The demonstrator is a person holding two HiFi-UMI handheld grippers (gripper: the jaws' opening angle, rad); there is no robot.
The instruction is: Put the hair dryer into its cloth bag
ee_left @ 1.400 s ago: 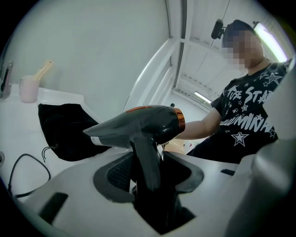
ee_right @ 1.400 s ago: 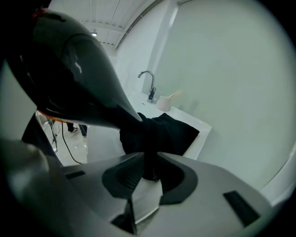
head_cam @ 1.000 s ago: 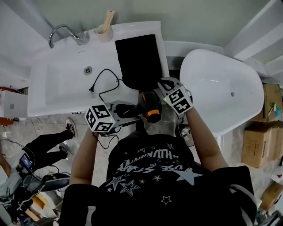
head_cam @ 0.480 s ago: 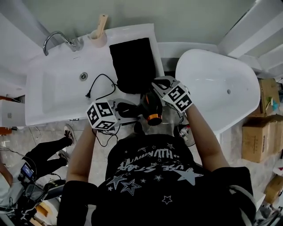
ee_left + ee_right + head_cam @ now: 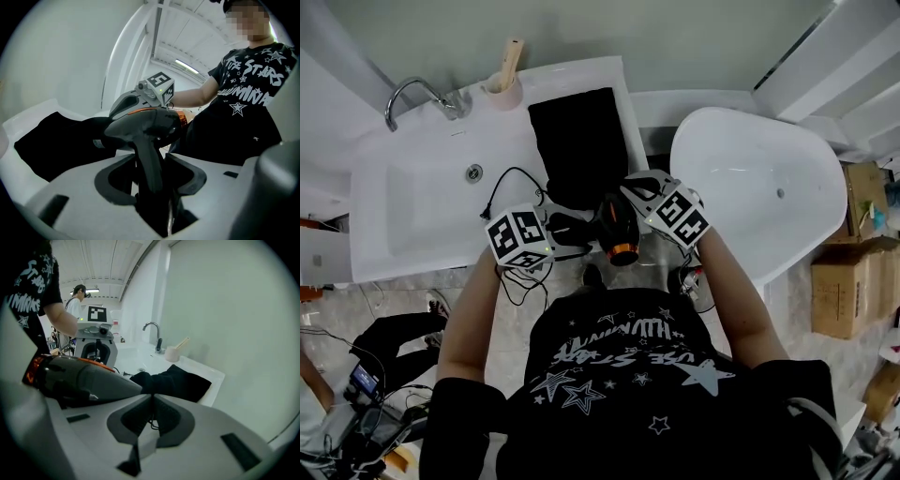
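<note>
The black hair dryer [image 5: 613, 221] with an orange rear ring hangs over the counter's near edge. My left gripper [image 5: 572, 234] is shut on its handle [image 5: 149, 164]. The nozzle points at the near end of the black cloth bag [image 5: 579, 141], which lies flat on the sink counter. In the right gripper view the dryer body [image 5: 84, 376] passes on the left and its nose meets the bunched cloth [image 5: 180, 383]. My right gripper [image 5: 152, 397] is shut, its tips pinching the bag's near edge, just right of the dryer [image 5: 633, 187]. The dryer's cord [image 5: 514, 183] trails into the basin.
A white sink [image 5: 412, 216] with a faucet [image 5: 417, 92] lies left of the bag. A cup [image 5: 502, 86] with a wooden handle stands at the back. A white bathtub [image 5: 759, 178] is on the right, with cardboard boxes [image 5: 844, 281] beyond it. Another person's legs [image 5: 394, 328] are at lower left.
My left gripper has rolled and carried the dryer a little closer to the bag's near end. The right gripper has stayed at the bag's edge, slightly higher.
</note>
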